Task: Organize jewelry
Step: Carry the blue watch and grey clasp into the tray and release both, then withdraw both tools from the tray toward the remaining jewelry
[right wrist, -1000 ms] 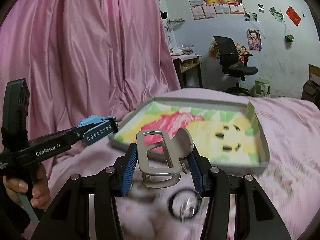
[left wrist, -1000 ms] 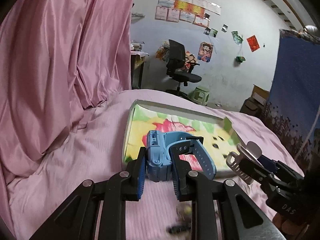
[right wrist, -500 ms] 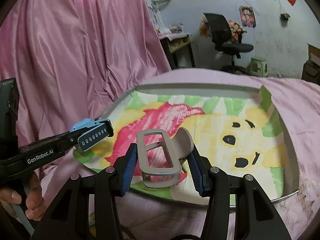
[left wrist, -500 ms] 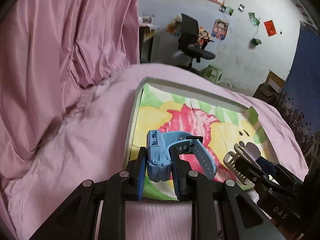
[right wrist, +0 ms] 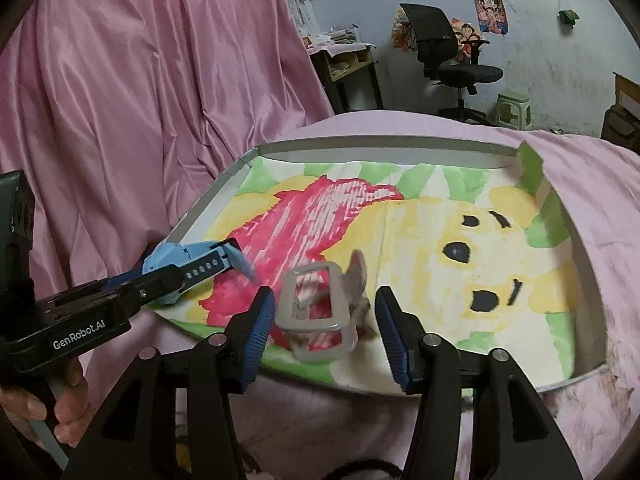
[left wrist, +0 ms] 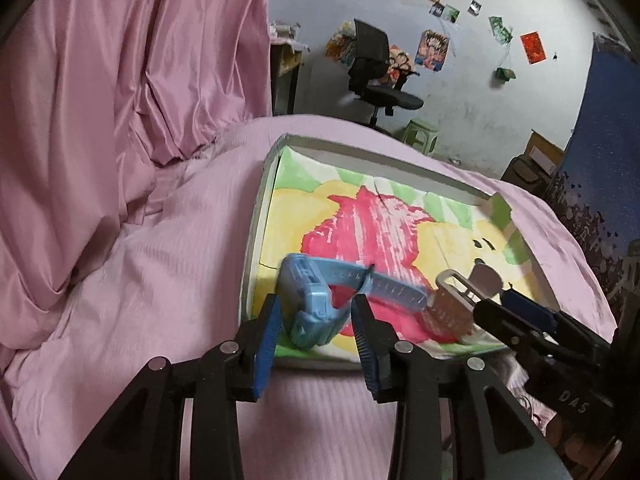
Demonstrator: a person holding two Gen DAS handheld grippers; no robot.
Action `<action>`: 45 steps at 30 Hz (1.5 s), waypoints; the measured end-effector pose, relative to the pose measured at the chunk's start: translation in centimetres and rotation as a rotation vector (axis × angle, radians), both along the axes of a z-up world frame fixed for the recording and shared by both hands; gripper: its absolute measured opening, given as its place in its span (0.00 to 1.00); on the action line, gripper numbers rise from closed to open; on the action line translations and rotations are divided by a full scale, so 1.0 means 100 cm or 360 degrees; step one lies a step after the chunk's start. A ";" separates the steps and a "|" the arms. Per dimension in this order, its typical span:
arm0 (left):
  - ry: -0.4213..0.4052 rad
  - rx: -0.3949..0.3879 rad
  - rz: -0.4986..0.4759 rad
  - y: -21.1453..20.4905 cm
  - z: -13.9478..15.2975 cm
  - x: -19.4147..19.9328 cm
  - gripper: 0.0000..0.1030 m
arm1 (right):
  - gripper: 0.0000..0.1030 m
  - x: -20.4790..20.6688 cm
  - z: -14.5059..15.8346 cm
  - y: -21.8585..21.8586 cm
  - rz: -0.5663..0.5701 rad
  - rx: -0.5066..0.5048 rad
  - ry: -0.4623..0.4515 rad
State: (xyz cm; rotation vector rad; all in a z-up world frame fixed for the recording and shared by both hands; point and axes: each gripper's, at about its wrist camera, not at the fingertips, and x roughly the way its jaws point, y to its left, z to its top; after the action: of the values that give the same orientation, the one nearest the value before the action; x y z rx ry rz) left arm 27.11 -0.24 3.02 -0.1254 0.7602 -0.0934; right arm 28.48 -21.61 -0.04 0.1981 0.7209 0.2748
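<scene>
— Over the near edge of the painted tray [right wrist: 436,148], on a pink-sheeted bed [left wrist: 160,280]: which step is this?

— The drop-off, by the look of it. The left tongs [left wrist: 316,320] stand spread, pads clear on either side of the blue watch [left wrist: 310,304], which tilts between them above the tray's near-left corner, its strap [left wrist: 384,286] reaching toward the other tool. The right tongs [right wrist: 324,312] are spread too, the grey watch [right wrist: 316,304] loose and blurred between them over the red patch of the picture.

— Are both pieces resting on the tray?

— Cannot tell; the blur suggests they may be mid-fall or just settling.

— What does the next move call for?

— Likely drawing both tools straight back without snagging a strap, then looking to whatever remains on the bed. The two watches lie near each other, so a careless exit could knock them together.
</scene>
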 end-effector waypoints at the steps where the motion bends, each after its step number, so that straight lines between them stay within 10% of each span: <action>1: -0.0026 -0.0002 -0.0009 0.000 0.002 -0.006 0.35 | 0.54 -0.006 0.002 -0.002 -0.0007 0.0008 -0.0017; 5: -0.0149 0.0001 -0.0026 0.000 0.009 -0.032 0.62 | 0.65 -0.031 0.013 -0.013 -0.0050 0.0026 -0.0100; 20: -0.0611 0.0028 -0.0138 -0.010 0.029 -0.139 0.93 | 0.98 -0.147 0.036 -0.040 -0.0197 -0.0032 -0.0523; 45: -0.0465 0.0105 -0.0239 -0.014 -0.014 -0.161 0.96 | 0.98 -0.189 0.008 -0.043 -0.0194 -0.0225 -0.0431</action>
State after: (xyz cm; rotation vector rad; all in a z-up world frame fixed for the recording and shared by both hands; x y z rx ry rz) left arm 10.97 -1.63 1.66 0.0088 0.4792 -0.2242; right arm 9.59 -25.92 0.79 0.0676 0.4558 0.1300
